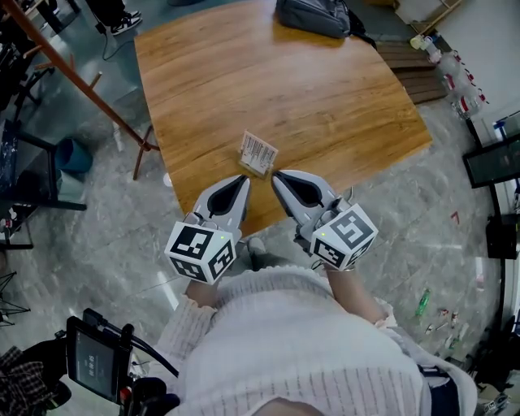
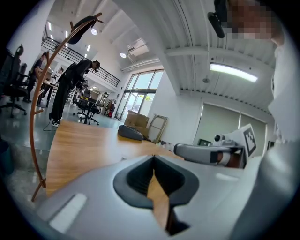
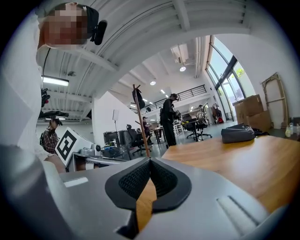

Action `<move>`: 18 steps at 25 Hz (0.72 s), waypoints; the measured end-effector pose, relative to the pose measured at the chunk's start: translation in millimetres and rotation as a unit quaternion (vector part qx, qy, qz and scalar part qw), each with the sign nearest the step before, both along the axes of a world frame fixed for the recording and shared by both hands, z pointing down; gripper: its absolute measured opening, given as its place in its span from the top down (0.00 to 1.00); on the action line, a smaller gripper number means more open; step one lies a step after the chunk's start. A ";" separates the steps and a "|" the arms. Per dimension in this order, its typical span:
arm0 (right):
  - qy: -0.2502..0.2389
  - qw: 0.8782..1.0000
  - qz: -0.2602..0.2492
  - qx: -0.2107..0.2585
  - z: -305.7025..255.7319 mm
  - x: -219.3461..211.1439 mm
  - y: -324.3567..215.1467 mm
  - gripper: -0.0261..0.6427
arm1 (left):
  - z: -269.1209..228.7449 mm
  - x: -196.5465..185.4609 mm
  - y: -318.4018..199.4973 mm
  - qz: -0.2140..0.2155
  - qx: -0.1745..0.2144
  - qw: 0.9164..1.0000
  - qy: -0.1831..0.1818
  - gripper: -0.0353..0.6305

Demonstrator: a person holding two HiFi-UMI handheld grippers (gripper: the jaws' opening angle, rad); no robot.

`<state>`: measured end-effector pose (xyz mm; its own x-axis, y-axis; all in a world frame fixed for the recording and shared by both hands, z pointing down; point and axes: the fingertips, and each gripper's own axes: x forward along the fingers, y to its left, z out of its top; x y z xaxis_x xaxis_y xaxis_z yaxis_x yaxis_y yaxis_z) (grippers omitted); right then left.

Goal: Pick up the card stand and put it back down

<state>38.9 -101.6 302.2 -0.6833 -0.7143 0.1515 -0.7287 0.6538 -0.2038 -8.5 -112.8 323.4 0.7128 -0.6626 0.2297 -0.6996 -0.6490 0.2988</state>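
Nearest to me is the white knit sweater (image 1: 268,349), filling the bottom of the head view, with both arms reaching forward to 12 o'clock. The left gripper (image 1: 243,180) is at about 11 o'clock from my chest, its marker cube facing up. In its own view the two dark pads are pressed together at the tip with nothing caught between them. The right gripper (image 1: 277,176) sits just beside it at about 1 o'clock. Its jaws are likewise pressed together and empty, with only the wood showing through the gap below the pads. The two tips angle inward toward each other over the near edge of the counter (image 1: 341,106).

Just beyond the tips, at 12 o'clock, the card stand (image 1: 258,153) rests on the counter close to that near edge, holding a white card with a barcode, turned a little askew. It lies just past the gap between the tips, and neither tip appears to touch it.

Farther out the wood is bare until the far edge, where a dark grey bag (image 1: 313,16) lies at about 12 o'clock. Off the counter at 10 o'clock, a wooden coat stand (image 1: 77,77) slants across the grey marbled floor (image 1: 97,236).
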 end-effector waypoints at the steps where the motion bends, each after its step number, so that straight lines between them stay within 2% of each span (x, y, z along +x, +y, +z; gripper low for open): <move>1: 0.001 1.000 -0.001 -0.006 3.2 -0.4 -1.0 0.97 | 2.7 -0.6 -2.2 0.002 -0.004 1.000 0.000 0.94; 6: 0.015 0.999 0.004 -0.028 23.7 5.8 -5.5 0.97 | 17.2 -1.8 -8.1 0.007 -0.021 1.000 0.000 0.94; 10: 0.036 0.998 0.015 -0.049 47.1 17.6 -10.9 0.88 | 36.0 -3.9 -9.1 0.008 -0.040 0.999 -0.004 0.94; 18: 0.077 0.992 0.020 -0.100 118.8 18.0 -63.1 0.80 | 109.1 -11.2 -47.6 0.013 -0.102 0.995 0.008 0.94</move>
<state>56.9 -164.8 420.9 -0.6125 -0.6852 0.3941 -0.7859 0.5814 -0.2107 -19.7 -160.4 432.4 0.7344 -0.5845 0.3449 -0.6767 -0.5922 0.4374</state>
